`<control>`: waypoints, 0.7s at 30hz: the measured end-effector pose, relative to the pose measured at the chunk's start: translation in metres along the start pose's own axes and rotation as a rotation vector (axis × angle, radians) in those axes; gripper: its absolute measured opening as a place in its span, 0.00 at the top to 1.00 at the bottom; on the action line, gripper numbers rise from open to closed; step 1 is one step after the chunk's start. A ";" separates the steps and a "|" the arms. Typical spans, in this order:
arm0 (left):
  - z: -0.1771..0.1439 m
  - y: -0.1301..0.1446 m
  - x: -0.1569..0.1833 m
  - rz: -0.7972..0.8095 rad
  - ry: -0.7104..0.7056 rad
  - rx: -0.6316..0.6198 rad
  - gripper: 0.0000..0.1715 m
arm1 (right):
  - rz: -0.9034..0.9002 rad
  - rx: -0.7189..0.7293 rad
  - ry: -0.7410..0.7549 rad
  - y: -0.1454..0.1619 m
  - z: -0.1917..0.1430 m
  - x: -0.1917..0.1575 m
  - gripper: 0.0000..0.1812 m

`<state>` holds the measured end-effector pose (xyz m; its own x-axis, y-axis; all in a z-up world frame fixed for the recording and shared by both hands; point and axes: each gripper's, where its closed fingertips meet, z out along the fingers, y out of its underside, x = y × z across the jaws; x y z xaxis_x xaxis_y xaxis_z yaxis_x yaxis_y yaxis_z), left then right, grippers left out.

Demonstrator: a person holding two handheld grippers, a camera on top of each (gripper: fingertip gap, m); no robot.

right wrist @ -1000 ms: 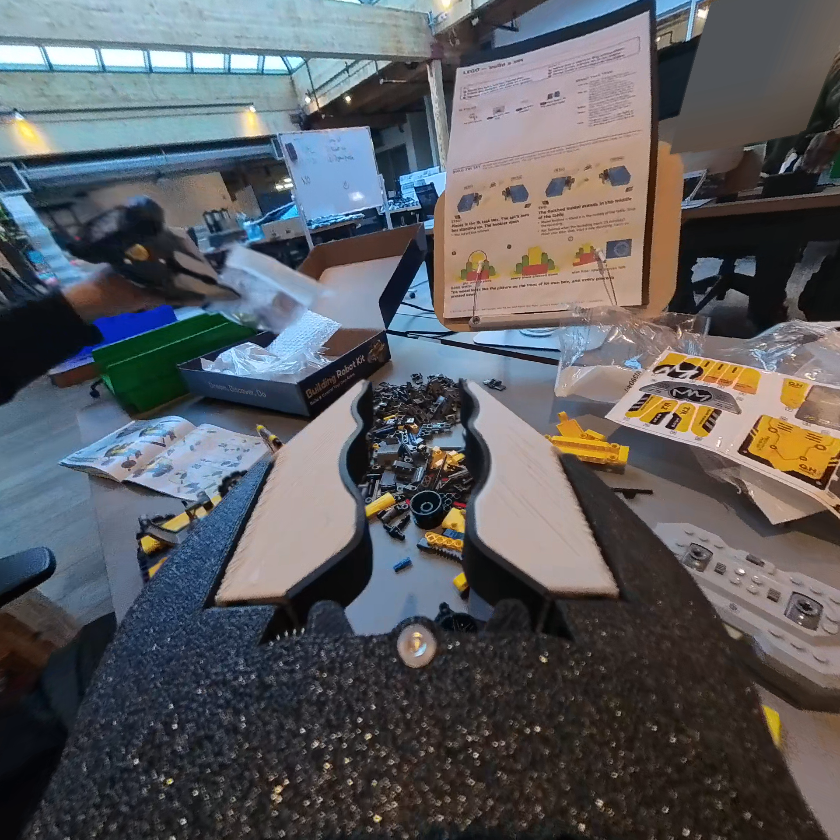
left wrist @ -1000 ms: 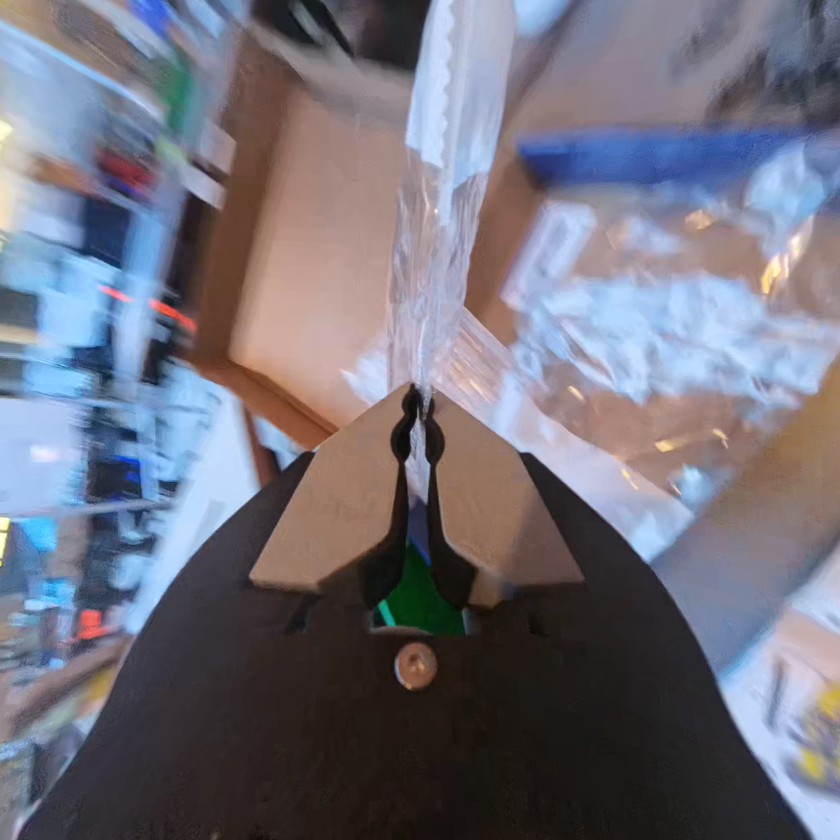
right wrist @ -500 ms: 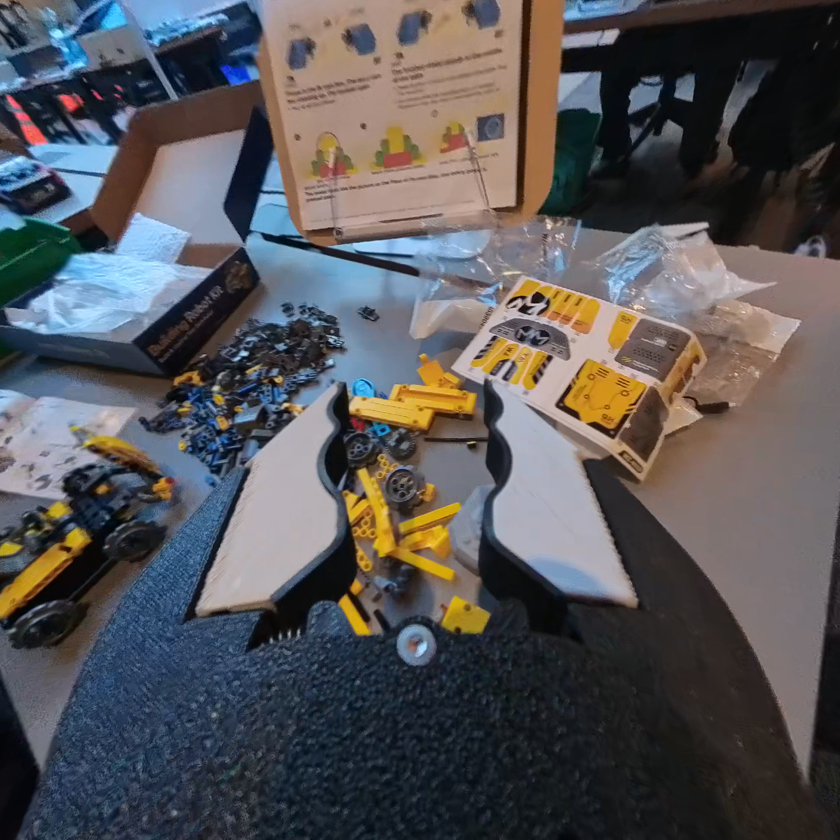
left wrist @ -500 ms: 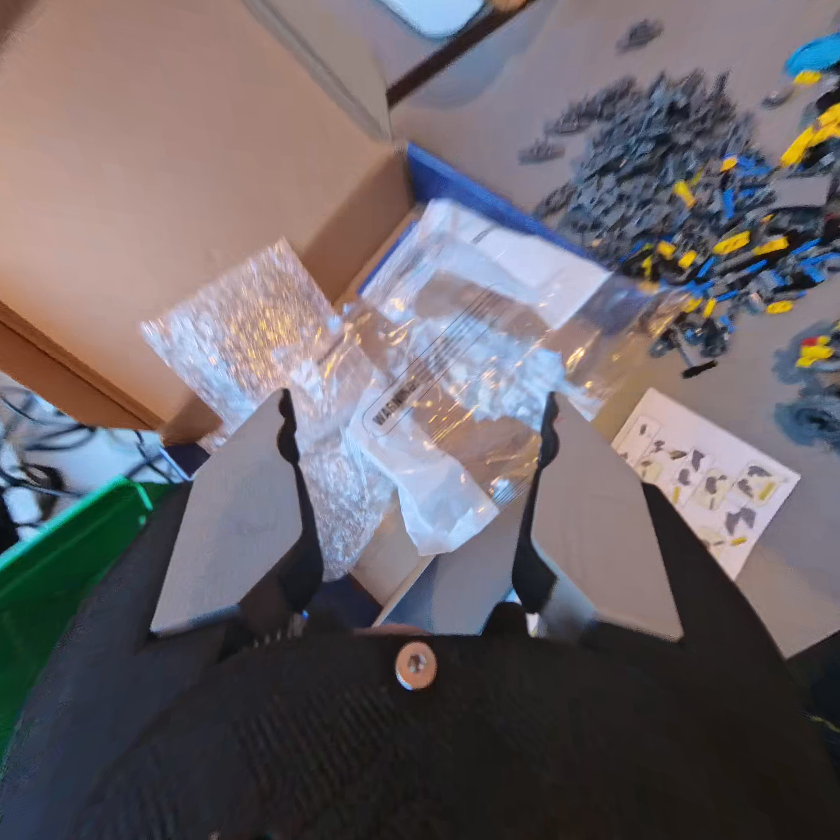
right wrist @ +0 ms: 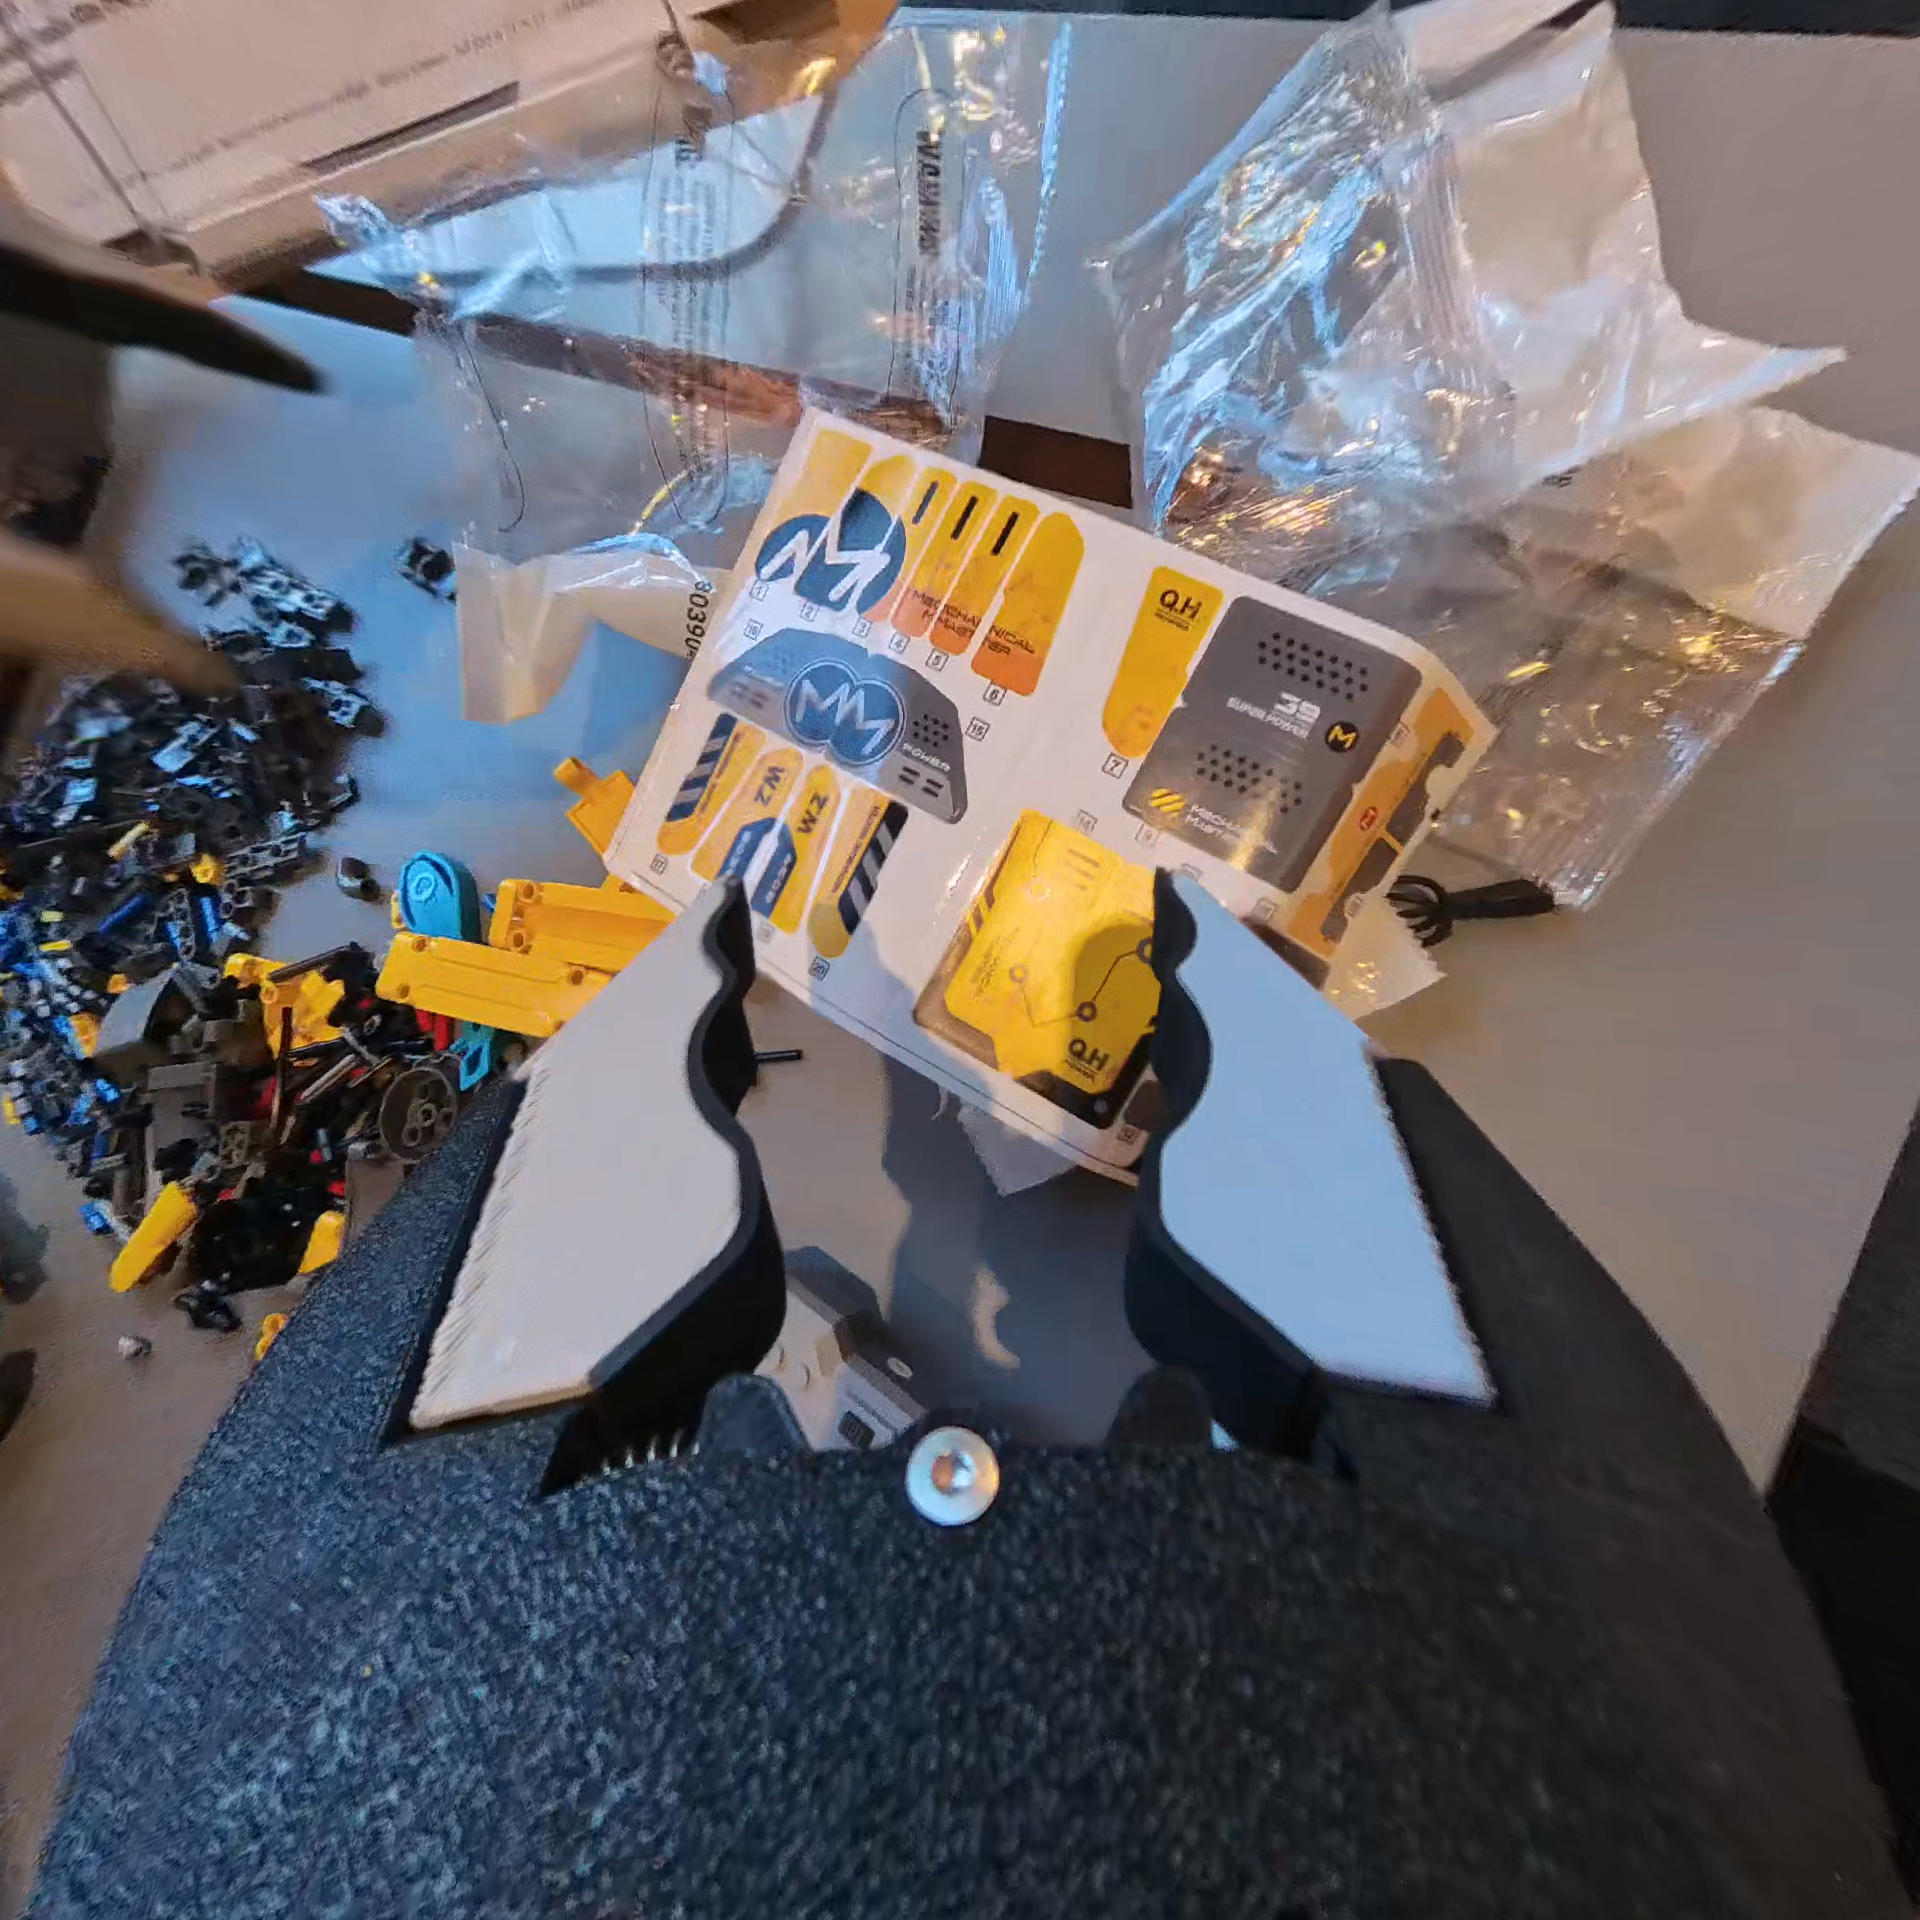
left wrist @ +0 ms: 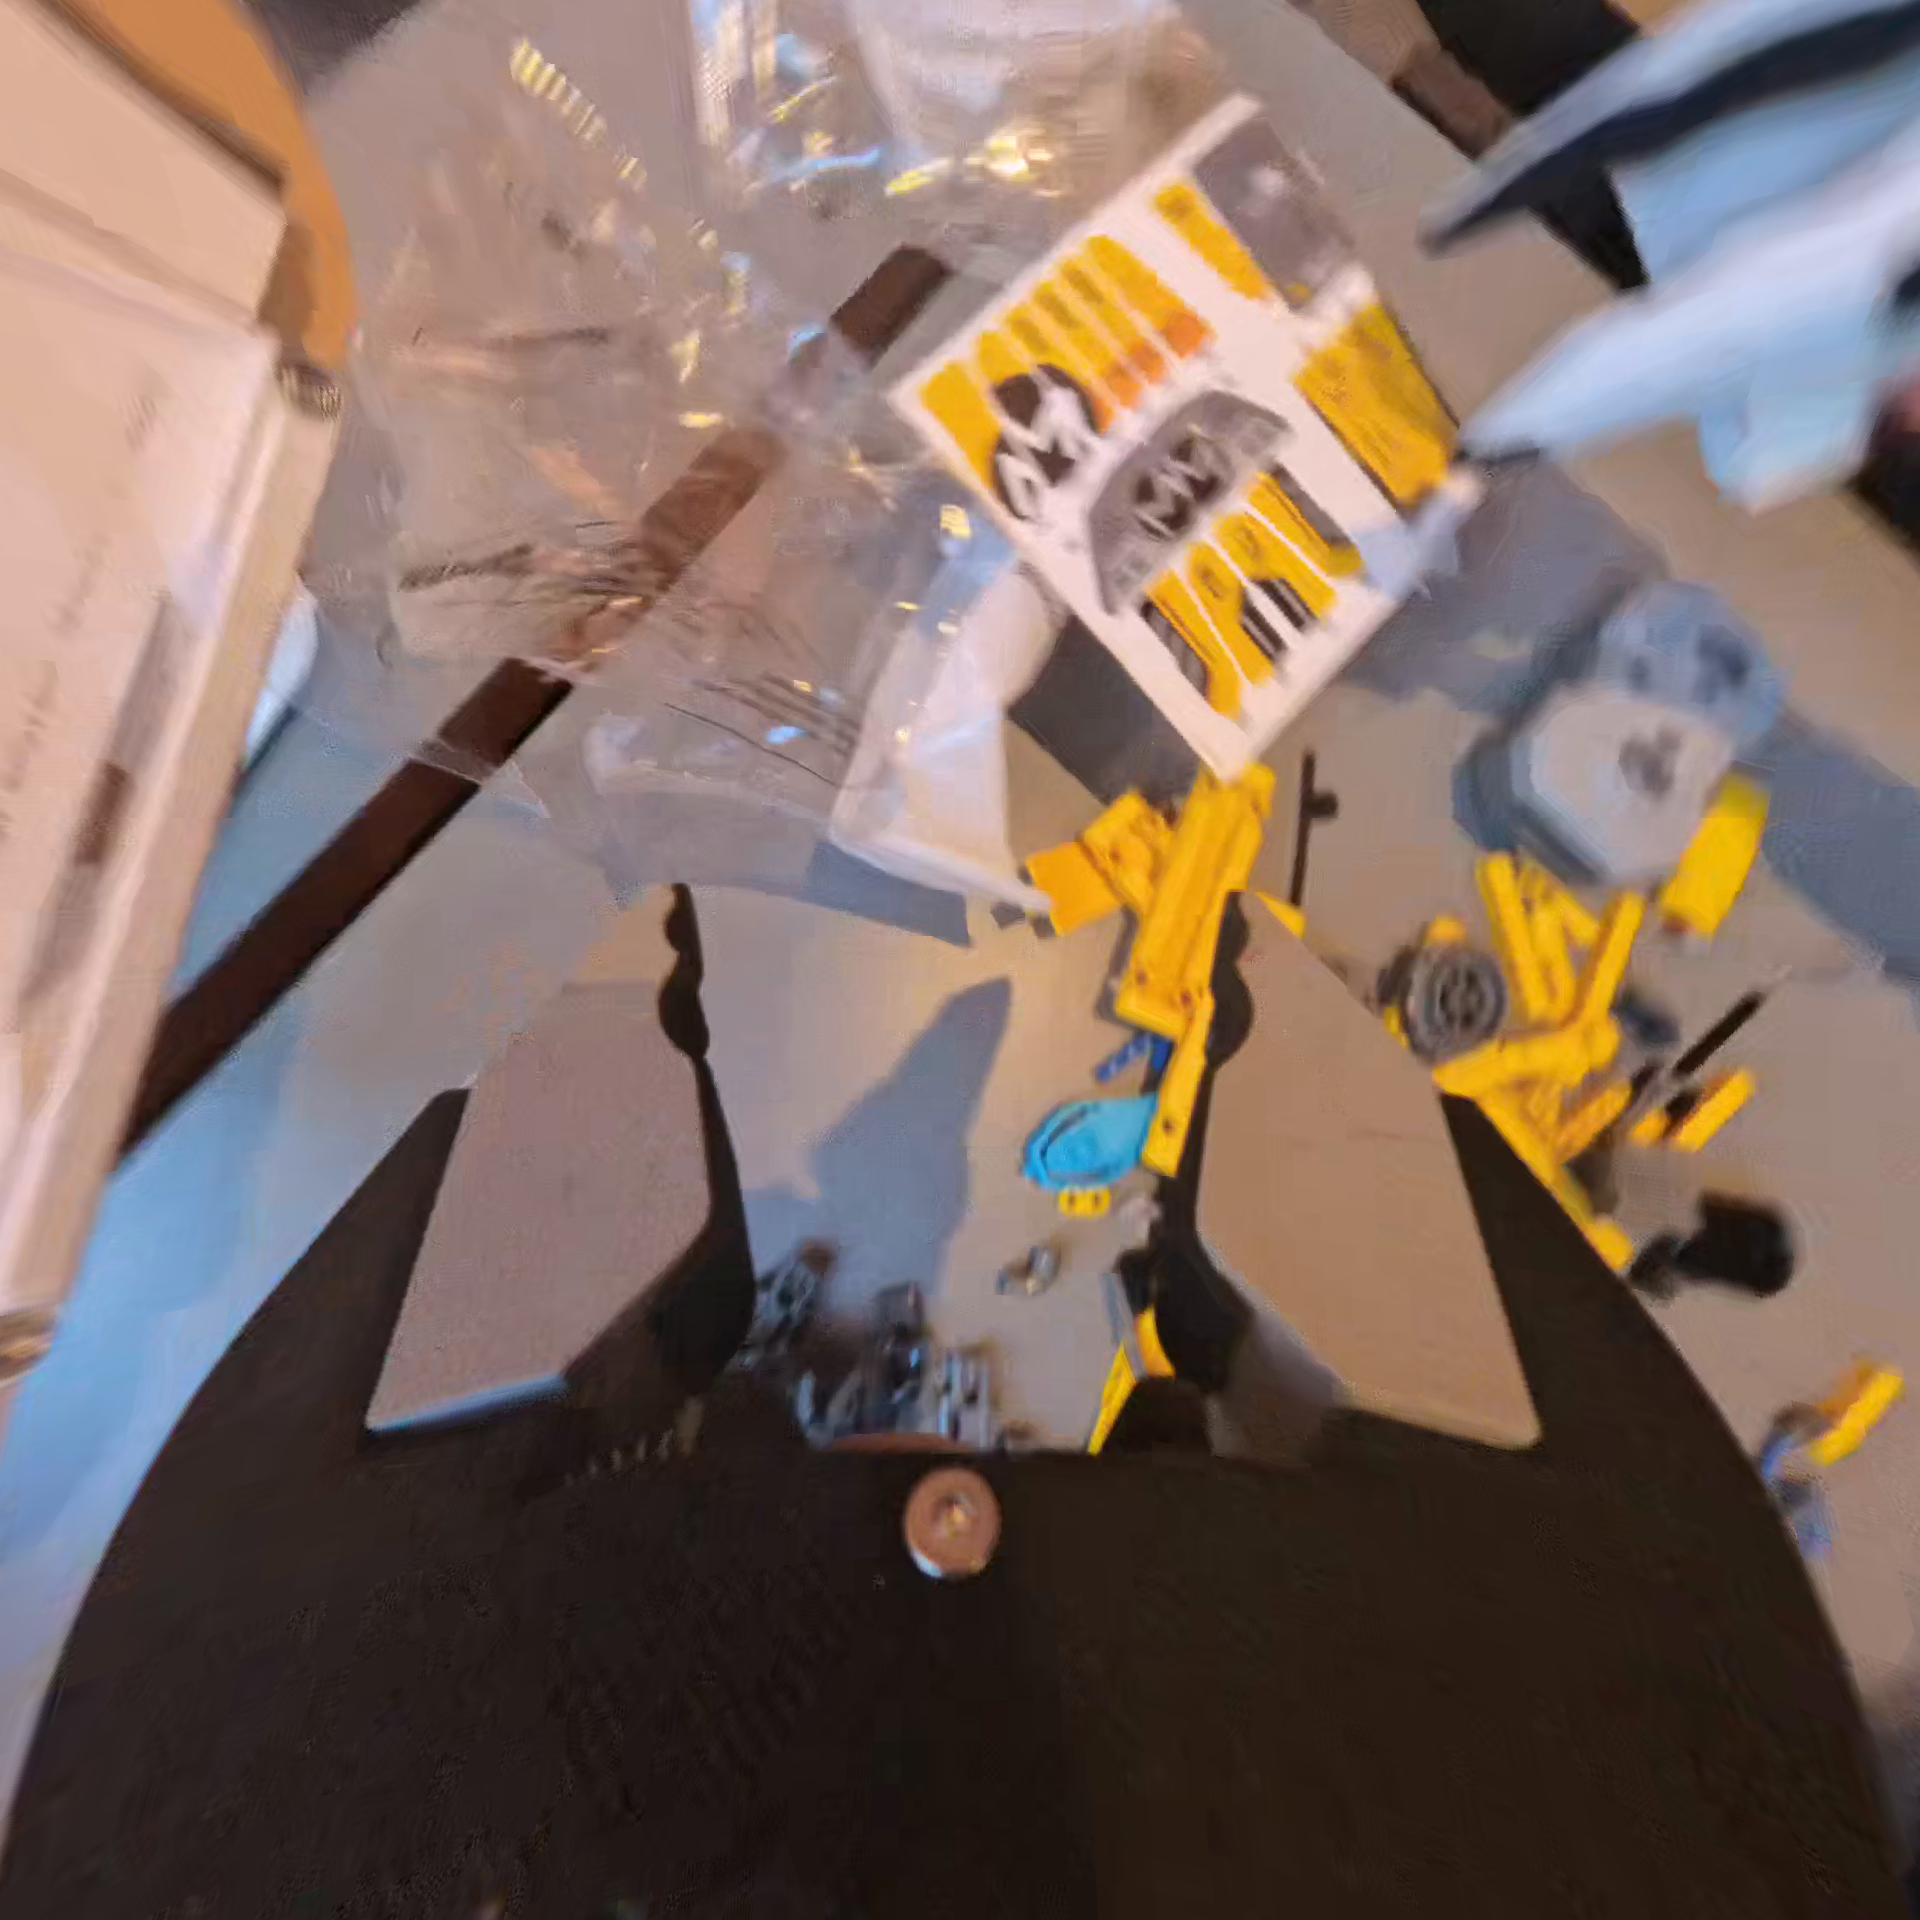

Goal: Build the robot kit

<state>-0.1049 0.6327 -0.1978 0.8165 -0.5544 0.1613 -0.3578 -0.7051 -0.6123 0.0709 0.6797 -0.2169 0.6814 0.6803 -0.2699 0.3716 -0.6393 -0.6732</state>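
hovering spread wide and empty above the grey table (right wrist: 1662,1039), the right gripper (right wrist: 945,914) sits over the near edge of a sticker sheet (right wrist: 1039,727); the left gripper (left wrist: 956,914), also wide and empty, hangs by yellow beams (left wrist: 1184,914) and clear bags (left wrist: 623,468); loose bricks (right wrist: 187,883) lie leftward

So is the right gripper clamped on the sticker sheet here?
No, the right gripper is open, its fingers spread apart above the sticker sheet, gripping nothing.
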 end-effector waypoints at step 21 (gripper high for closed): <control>-0.060 -0.070 0.007 -0.072 0.061 0.254 1.00 | 0.103 -0.113 0.062 0.050 -0.006 0.026 0.57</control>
<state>-0.1018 0.6516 -0.1071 0.8041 -0.5378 0.2536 -0.1679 -0.6145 -0.7709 0.1109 0.6635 -0.2540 0.7558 0.5882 -0.2879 0.3640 -0.7428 -0.5619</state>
